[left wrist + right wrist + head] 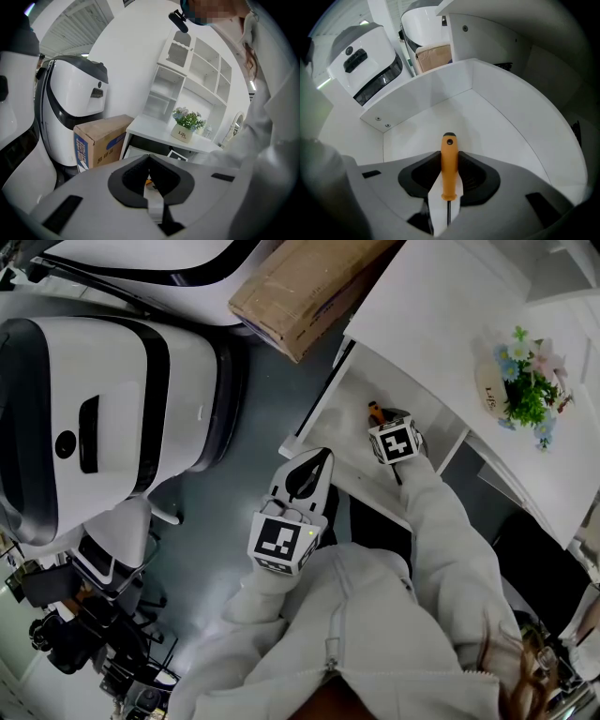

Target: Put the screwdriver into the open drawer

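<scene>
The screwdriver (449,164) has an orange handle with a black cap and a thin dark shaft. My right gripper (449,158) is shut on that handle, which points away along the jaws, over the floor of the open white drawer (440,108). In the head view the right gripper (382,420) reaches down into the drawer (342,423), and the orange handle (375,412) peeks out past its marker cube. My left gripper (314,465) hangs at the drawer's near corner, shut and empty; in its own view the left gripper (149,160) has its jaws together.
A cardboard box (300,292) lies on the floor behind the drawer's far end. A large white machine (103,418) stands to the left. A pot of flowers (525,385) sits on the white desk top (441,306) above the drawer. Grey floor lies between machine and drawer.
</scene>
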Demonstrator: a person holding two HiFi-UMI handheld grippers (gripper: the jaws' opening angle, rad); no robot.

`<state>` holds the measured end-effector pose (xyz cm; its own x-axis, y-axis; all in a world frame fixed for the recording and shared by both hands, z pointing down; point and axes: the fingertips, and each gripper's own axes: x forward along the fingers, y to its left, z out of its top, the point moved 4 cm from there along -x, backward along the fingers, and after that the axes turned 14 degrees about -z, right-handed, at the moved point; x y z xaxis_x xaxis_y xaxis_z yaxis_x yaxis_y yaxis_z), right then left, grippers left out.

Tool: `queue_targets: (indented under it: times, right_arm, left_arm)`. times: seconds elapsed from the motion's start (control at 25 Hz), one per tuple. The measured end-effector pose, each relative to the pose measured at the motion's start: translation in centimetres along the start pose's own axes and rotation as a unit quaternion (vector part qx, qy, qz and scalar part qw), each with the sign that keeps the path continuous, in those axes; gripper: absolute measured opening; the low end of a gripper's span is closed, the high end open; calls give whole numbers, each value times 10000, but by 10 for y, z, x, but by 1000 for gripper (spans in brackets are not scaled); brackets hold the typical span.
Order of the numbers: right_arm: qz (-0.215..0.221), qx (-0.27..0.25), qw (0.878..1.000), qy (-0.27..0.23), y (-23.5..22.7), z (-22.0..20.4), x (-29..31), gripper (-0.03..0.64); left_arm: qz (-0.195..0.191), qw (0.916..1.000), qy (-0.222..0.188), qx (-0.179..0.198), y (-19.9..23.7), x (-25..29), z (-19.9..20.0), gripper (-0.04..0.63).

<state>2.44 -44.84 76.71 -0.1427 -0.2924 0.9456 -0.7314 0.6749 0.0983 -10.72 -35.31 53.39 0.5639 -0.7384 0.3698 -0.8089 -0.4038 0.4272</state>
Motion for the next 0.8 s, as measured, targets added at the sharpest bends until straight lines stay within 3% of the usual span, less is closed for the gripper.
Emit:
queue_targets:
  times: [0.16,0.48,0.8]
  right_arm:
    - [-24,31,10000,-29,0,-2,0,135]
    - [-167,232,9995,-124,-6,-2,-16,217]
    - [-244,1008,9936,-453,-12,0,-54,238]
  left_arm:
    - [-8,10000,9,47,-1,-2,0,17]
    - [-11,9999,20,153,1,-8,1,17]
    - [-237,9988,-44,425,-5,-13,17,17]
